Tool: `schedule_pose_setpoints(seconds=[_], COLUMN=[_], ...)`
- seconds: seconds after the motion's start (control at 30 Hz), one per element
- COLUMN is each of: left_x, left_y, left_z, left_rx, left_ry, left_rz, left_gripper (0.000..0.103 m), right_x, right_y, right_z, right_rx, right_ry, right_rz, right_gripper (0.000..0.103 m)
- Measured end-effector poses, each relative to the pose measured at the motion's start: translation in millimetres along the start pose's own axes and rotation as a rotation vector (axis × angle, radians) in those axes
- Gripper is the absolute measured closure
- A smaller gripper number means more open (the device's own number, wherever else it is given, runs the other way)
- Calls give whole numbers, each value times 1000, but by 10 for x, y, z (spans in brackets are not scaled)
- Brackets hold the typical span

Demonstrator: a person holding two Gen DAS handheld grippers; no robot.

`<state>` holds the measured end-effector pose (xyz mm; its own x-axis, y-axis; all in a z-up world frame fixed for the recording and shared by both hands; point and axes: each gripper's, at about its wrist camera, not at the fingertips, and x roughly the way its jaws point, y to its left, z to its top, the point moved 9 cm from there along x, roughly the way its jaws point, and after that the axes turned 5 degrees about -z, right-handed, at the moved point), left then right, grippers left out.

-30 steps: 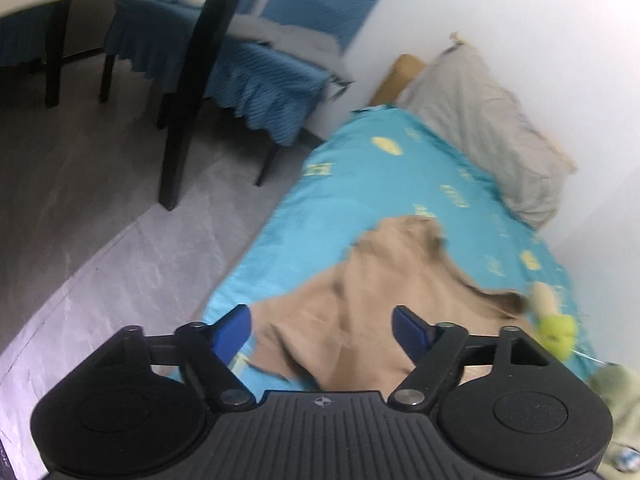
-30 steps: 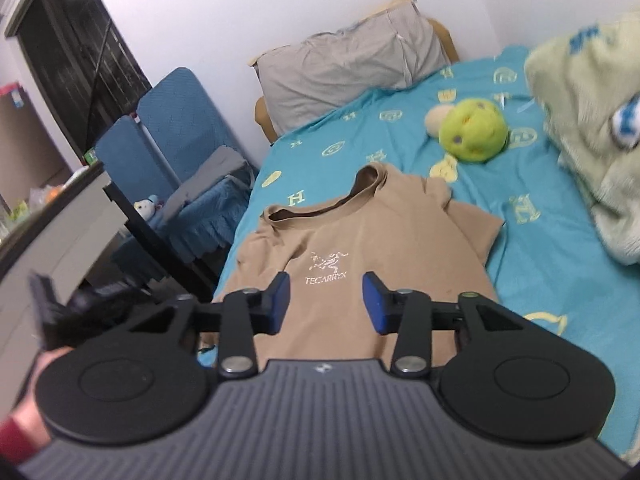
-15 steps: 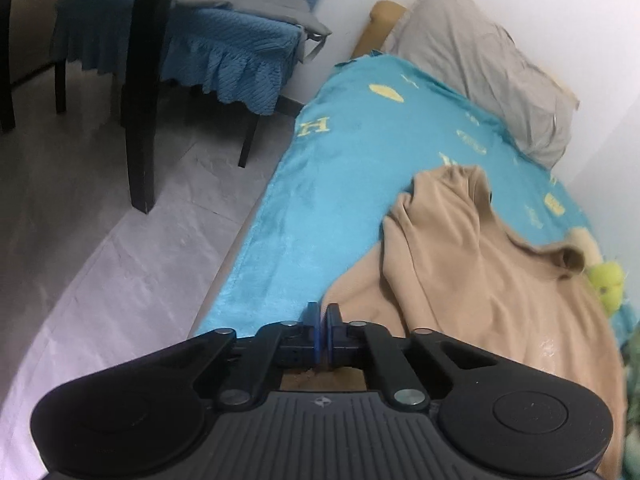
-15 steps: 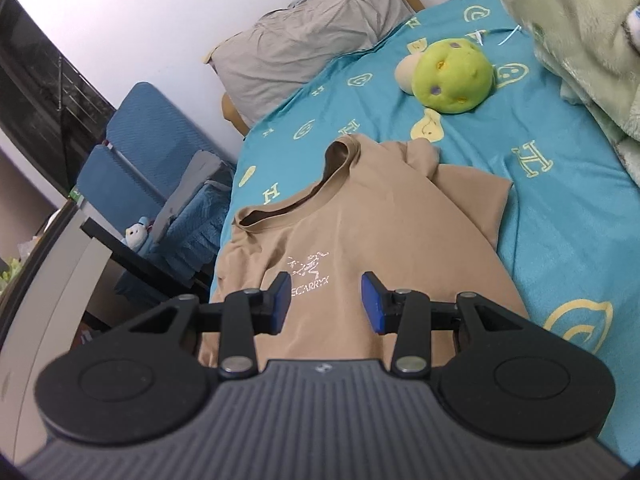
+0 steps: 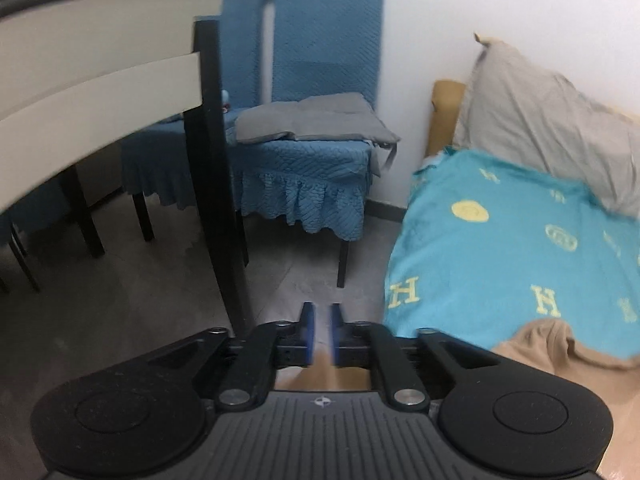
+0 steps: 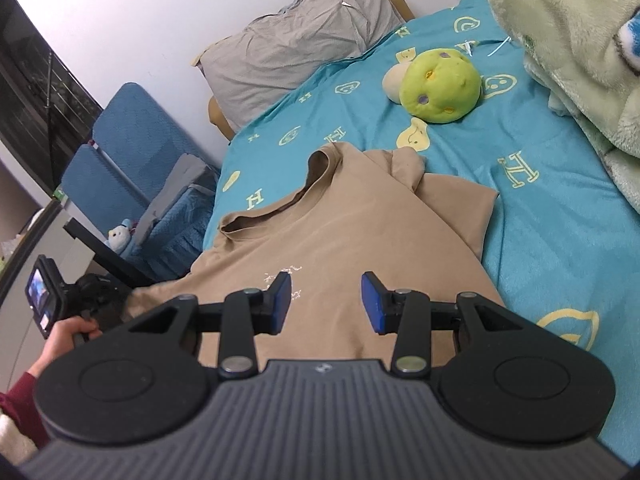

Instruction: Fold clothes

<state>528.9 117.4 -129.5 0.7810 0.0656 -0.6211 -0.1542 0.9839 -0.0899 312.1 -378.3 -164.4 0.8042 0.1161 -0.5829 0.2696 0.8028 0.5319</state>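
Observation:
A tan T-shirt lies chest up on the turquoise bed sheet, its collar towards the pillow and one sleeve folded over at the right. My right gripper hovers open just above the shirt's chest print, nothing between its fingers. At the bed's left edge my left gripper is shut on a pinch of the shirt; tan cloth trails under and to the right of it. The right wrist view shows the left gripper held by a hand beside the shirt's left edge.
A grey pillow lies at the head of the bed. A green plush toy and a pale fluffy blanket sit beyond the shirt. Blue-covered chairs and a black table leg stand on the grey floor left of the bed.
My left gripper went down to the shirt's left edge, shut on it, and has swung up to face the chairs. My right gripper moved lower over the chest and opened wider.

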Motion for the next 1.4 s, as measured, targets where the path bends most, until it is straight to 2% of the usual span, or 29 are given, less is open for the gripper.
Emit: schedule_pose_setpoints(seconds=[0.03, 0.07, 0.13, 0.27, 0.3, 0.37, 0.5, 0.57, 0.63, 0.8, 0.83, 0.9, 0.93, 0.97, 1.13, 1.4], left_x=[-5, -11, -60, -498, -664, -997, -1673, -1963, -2262, -2744, -2769, -2782, -2771, -2750, -2609, -2420], left_y=[29, 58, 96, 101, 70, 7, -181, -305, -472, -815, -851, -909, -932, -965, -1032, -997], left_z=[-58, -117, -314, -771, -855, -1023, -1274, -1369, -1440, -1755, -1846, -2017, -2096, -2144, -2245, -2352], left_rx=[-30, -61, -103, -105, -85, -46, 18, 36, 55, 98, 104, 120, 130, 150, 191, 179], left_ry=[6, 13, 68, 124, 118, 105, 42, 34, -3, -76, -77, -63, -47, -33, -31, 14], left_rz=[-12, -24, -58, -163, -175, -199, -247, -281, -306, -378, -383, -392, -395, -391, -345, -337], left_gripper=[70, 62, 60, 40, 37, 23, 14, 4, 0, 0, 0, 0, 0, 0, 0, 0], right_x=[10, 16, 10, -45, -58, -86, -172, -226, -272, -351, -364, -394, -408, -412, -355, -223], right_y=[-2, -1, 14, 76, 91, 123, 185, 215, 230, 206, 198, 184, 176, 173, 174, -30], right_z=[-5, -9, -15, -30, -33, -41, -68, -96, -117, -163, -166, -165, -162, -160, -158, -23], right_rx=[1, 1, -3, -55, -68, -94, -162, -194, -210, -217, -215, -212, -213, -215, -196, -88], right_ry=[3, 6, 5, -19, -25, -37, -68, -80, -85, -85, -88, -110, -122, -128, -112, -125], right_rz=[1, 3, 7, -6, -9, -15, -31, -35, -26, -15, -15, -30, -38, -38, -12, -4], right_gripper=[60, 60, 60, 60, 60, 60, 59, 59, 59, 59, 55, 37, 19, 9, 7, 8])
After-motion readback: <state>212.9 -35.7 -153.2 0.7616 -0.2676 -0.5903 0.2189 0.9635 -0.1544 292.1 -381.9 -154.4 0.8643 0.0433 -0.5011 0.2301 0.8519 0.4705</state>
